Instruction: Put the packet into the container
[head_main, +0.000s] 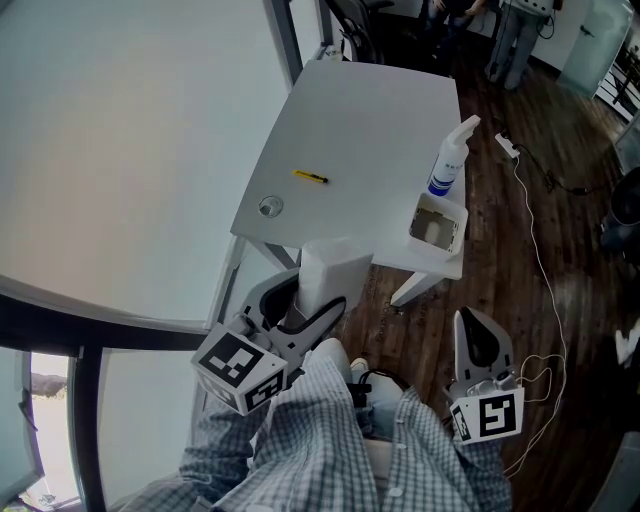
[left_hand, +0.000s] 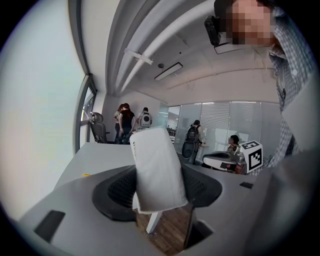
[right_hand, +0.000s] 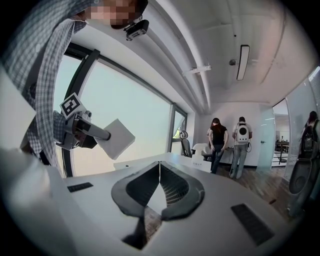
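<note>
A white packet (head_main: 333, 268) stands between the jaws of my left gripper (head_main: 305, 305), which is shut on it just short of the near edge of the white table (head_main: 370, 120). In the left gripper view the packet (left_hand: 157, 170) sticks up tilted between the dark pads (left_hand: 117, 192). The container (head_main: 441, 204), a small open white box, sits at the table's near right corner, to the right of the packet. My right gripper (head_main: 472, 325) hangs lower right over the wooden floor, shut and empty; its jaws (right_hand: 160, 167) meet at the tips.
A white spray bottle (head_main: 447, 165) stands right behind the container. A yellow pen (head_main: 311, 177) and a round hole (head_main: 270, 207) lie on the table's left part. A white cable (head_main: 540, 250) runs over the floor at the right. Several people stand far off (right_hand: 227, 145).
</note>
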